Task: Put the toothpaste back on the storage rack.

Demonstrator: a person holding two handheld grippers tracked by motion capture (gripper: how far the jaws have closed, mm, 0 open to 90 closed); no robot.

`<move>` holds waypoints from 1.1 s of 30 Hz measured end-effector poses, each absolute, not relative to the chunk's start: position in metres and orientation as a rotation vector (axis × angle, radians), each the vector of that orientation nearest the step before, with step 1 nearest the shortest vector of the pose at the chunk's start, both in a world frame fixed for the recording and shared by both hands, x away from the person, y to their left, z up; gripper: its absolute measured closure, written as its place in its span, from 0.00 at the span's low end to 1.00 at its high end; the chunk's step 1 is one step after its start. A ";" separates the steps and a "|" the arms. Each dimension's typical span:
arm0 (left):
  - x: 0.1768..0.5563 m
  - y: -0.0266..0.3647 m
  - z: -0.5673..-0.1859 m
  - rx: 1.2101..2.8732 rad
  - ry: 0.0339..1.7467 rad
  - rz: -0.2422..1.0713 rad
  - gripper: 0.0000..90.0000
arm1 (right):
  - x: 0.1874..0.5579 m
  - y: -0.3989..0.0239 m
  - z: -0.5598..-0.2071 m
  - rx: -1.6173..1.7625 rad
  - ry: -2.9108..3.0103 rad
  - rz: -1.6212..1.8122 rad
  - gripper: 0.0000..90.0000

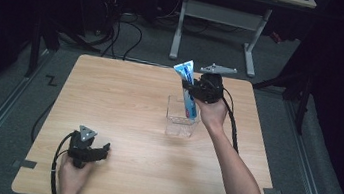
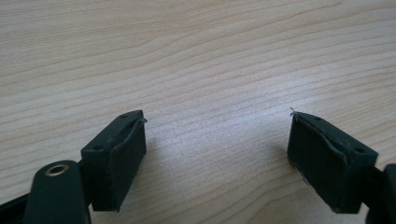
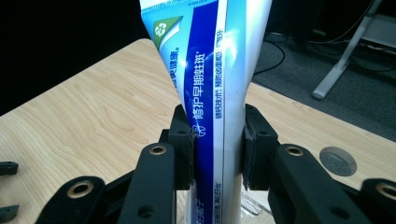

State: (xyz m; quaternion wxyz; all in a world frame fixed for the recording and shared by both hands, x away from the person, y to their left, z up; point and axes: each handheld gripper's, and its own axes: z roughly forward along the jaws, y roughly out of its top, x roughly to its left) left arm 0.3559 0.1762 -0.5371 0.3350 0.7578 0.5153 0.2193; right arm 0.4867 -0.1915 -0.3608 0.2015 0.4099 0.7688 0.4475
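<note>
A blue and white toothpaste tube (image 1: 187, 90) stands upright with its lower end inside a clear plastic box (image 1: 179, 124) near the middle of the wooden table (image 1: 124, 101). My right gripper (image 1: 192, 85) is shut on the tube (image 3: 212, 79) partway up, jaws pressing both sides. At the table's front left, my left gripper (image 1: 102, 149) rests low over the wood, open, with bare tabletop between its pads (image 2: 119, 161).
A round grey disc (image 3: 338, 161) is set into the tabletop past the right gripper. Beyond the table's far edge lie cables on grey floor and the white legs of another desk (image 1: 216, 30).
</note>
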 end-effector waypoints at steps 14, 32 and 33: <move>0.356 0.176 -0.537 1.977 1.344 0.572 0.22 | 0.491 -0.193 -0.371 1.161 2.141 1.244 0.78; 0.356 0.176 -0.537 1.976 1.345 0.572 0.22 | 0.493 -0.202 -0.388 1.216 2.135 1.230 0.77; 0.356 0.176 -0.537 1.975 1.346 0.573 0.22 | 0.494 -0.203 -0.388 1.218 2.134 1.233 0.77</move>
